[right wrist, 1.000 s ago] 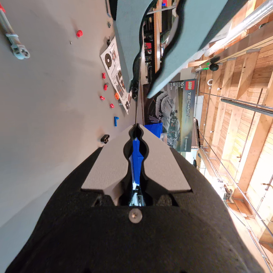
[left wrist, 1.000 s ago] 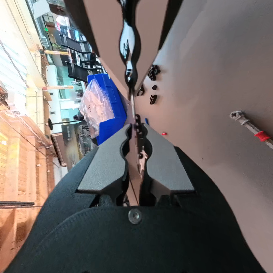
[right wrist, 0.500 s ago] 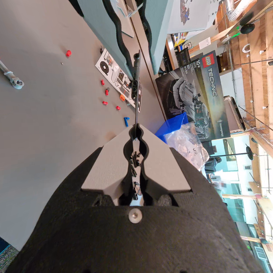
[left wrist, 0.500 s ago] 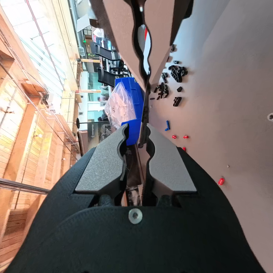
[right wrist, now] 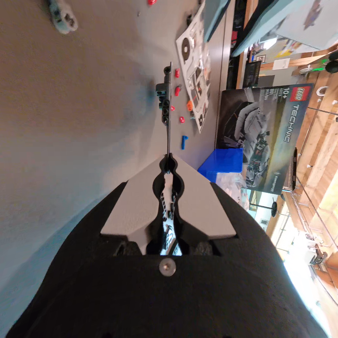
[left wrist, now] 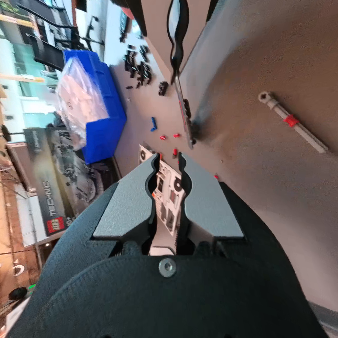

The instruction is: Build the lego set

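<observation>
My right claw (right wrist: 168,155) is pinched tight on the near end of a long thin dark Lego beam assembly (right wrist: 169,117), its tips meeting around the strip with no gap to spare. The assembly runs straight out from the tips above the grey table (right wrist: 73,109), and a short black connector block (right wrist: 161,91) with a row of pin holes sits on its side about midway along.

My left claw (left wrist: 168,155) stands partly open with nothing between its tips; through the gap I see the printed instruction sheet (left wrist: 169,190) lying flat on the table. In the left wrist view the same beam assembly (left wrist: 184,113) hangs out ahead of my left claw, clear of it, gripped at its far end by my right claw (left wrist: 175,76).

Loose on the table near the sheet lie several small red pins (right wrist: 177,90), an orange piece (right wrist: 189,106) and a blue pin connector (right wrist: 183,141). A grey axle with a red bush (left wrist: 290,121) lies well apart from them, off to one side. A scatter of black parts (left wrist: 140,67) sits beyond, near a blue bin (left wrist: 104,117) holding clear bags of pieces (left wrist: 80,102). The Lego set box (right wrist: 265,137) stands at the table's edge beside the bin.
</observation>
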Available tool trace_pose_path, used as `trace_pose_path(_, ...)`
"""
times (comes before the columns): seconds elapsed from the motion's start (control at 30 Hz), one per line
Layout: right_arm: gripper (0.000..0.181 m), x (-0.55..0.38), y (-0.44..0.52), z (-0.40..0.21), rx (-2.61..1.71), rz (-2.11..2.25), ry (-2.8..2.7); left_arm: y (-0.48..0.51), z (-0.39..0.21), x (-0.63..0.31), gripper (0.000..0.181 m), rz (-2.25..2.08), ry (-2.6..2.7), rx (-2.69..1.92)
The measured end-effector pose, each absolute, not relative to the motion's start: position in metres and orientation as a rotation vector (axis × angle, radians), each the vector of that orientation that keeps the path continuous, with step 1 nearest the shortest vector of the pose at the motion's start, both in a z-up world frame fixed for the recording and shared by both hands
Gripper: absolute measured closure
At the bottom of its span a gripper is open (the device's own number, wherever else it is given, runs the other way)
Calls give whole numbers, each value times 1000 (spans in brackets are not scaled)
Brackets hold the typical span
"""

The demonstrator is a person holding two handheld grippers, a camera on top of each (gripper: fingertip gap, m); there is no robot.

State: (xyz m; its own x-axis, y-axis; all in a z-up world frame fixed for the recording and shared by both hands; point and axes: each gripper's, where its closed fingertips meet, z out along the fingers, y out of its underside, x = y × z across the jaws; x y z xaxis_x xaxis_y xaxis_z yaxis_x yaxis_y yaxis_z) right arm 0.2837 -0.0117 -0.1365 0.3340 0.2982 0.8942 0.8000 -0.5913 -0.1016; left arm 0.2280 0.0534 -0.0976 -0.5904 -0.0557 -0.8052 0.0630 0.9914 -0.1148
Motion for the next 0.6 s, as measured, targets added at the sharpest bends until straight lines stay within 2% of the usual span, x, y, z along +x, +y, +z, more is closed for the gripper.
trace_pose_path(0.23, 175, 265, -9, -150, -2109, -1167, -1060, 68, -119, 216, 166, -123, 2264, -27)
trace_pose_path(0.33, 156, 262, -15, -142, -2111, -1144, -1059, 67, -116, 212, 165, -170, 2271, -43)
trace_pose_path(0.4, 155, 256, -21, -139, -2113, -1080, -1061, 63, -114, 210, 165, -212, 2272, -48)
trace_pose_path(0.53, 141, 257, -31, -137, -2176, -976, -972, 51, -119, 210, 164, -262, 2272, -23)
trace_pose_path(0.6, 143, 255, -35, -138, -2194, -911, -941, 44, -122, 212, 163, -296, 2273, -18)
